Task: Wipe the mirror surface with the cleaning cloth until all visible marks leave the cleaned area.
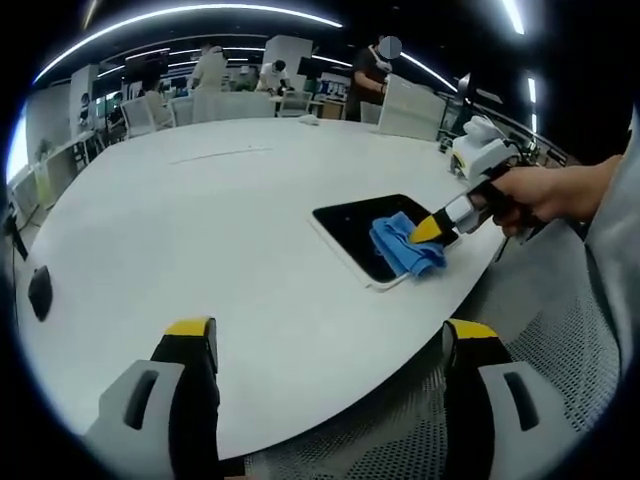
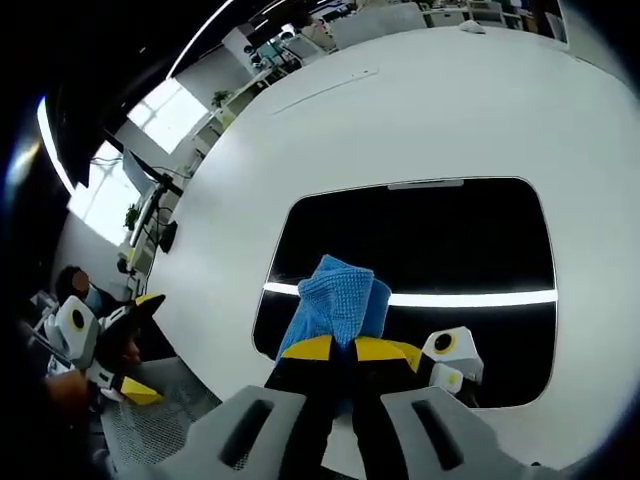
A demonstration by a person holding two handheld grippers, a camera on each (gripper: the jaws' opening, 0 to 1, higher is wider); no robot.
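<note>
Gripping the blue cleaning cloth (image 2: 335,300), the right gripper (image 2: 345,348) has its 2 yellow-tipped fingers (image 2: 306,349) closed on the bunched fabric, which is pressed onto the mirror (image 2: 420,235). Mirror lies flat on the white tabletop (image 1: 200,220), near the tabletop edge closest to the person; its dark glass reflects a bright ceiling light strip. Left gripper (image 1: 330,335) hovers over the tabletop well apart from the mirror, fingers (image 1: 190,335) spread wide, nothing between them. In the left gripper view a hand (image 1: 545,195) holds the right gripper at the mirror's near end, cloth under its tip. A black mouse-like object (image 1: 40,290) sits far from the mirror at the tabletop edge.
</note>
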